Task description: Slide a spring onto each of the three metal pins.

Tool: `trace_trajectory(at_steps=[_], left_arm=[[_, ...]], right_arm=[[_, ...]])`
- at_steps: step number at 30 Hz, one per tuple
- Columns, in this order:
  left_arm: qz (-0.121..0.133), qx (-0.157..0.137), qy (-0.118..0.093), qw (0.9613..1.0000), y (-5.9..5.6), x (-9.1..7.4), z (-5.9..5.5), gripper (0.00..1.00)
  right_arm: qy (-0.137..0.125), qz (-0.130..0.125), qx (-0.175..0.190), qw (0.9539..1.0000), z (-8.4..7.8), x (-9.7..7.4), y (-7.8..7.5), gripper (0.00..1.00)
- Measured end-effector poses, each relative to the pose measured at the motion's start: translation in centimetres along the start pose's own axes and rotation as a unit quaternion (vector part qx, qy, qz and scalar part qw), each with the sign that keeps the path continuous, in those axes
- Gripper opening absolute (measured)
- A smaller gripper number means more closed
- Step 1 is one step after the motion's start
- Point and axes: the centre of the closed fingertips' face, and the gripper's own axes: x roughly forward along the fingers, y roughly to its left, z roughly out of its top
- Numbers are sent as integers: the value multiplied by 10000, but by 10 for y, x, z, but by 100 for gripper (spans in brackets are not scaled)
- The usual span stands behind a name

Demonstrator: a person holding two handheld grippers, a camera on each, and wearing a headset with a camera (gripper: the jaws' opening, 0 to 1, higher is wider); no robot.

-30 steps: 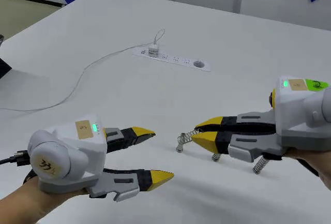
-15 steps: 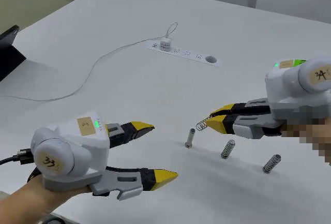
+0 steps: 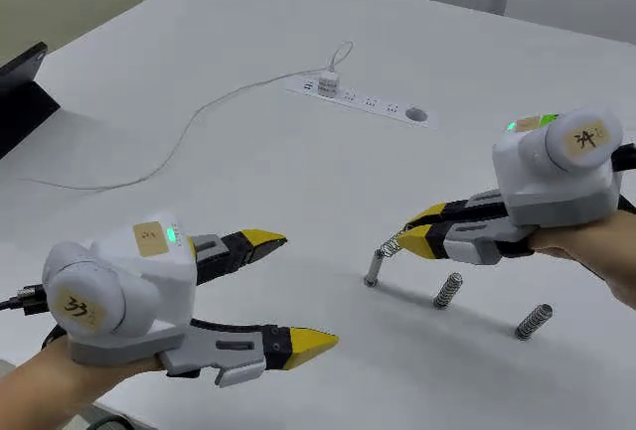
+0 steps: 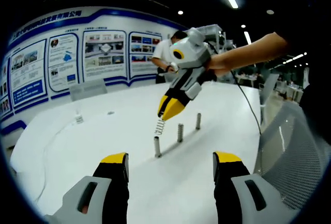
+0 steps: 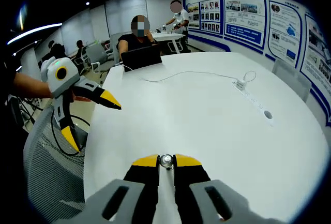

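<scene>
Here, a broad white worktop (image 3: 248, 162) is seen in a bright meeting room, one wall of which is hung with blue-framed posters (image 4: 103, 53). A white power strip (image 3: 366, 102) lies far back on the surface, and a thin white cable (image 3: 189, 127) trails from it to the left. Nearer the front, three metal pins stand upright in a row. The middle pin (image 3: 448, 290) and the end pin (image 3: 534, 321) are each wrapped by a coil, while the bare pin (image 3: 372, 269) stands closest to the left gripper (image 3: 308, 289). The right gripper (image 3: 409, 233) is held over the bare pin, its fingers clamped on a spring (image 3: 388, 247). The spring hangs from the tips, its lower end at the pin's top — whether they touch cannot be told. The left gripper is held low, well apart from the pins, its fingers spread wide.
</scene>
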Motion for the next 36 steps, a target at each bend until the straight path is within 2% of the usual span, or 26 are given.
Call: trace_trajectory(at_steps=[19,22,24,27,36], left_arm=[[-50,-44,1,10000,2,2,-1,67],[-68,-53,4,10000,1,3,-1,66],[-71,-51,6,10000,2,4,-1,66],[-86,-62,3,9999,2,4,-1,66],[-103,-96,-11,9999,4,5,-2,65]], right_arm=[[283,80,-164,9994,-5,10,-2,11],[350,104,-178,9992,-5,12,-1,11],[464,28,-103,9989,-8,13,-4,11],[436,130,-95,9989,-6,15,-1,11],[530,138,-111,9984,-6,19,-4,11]])
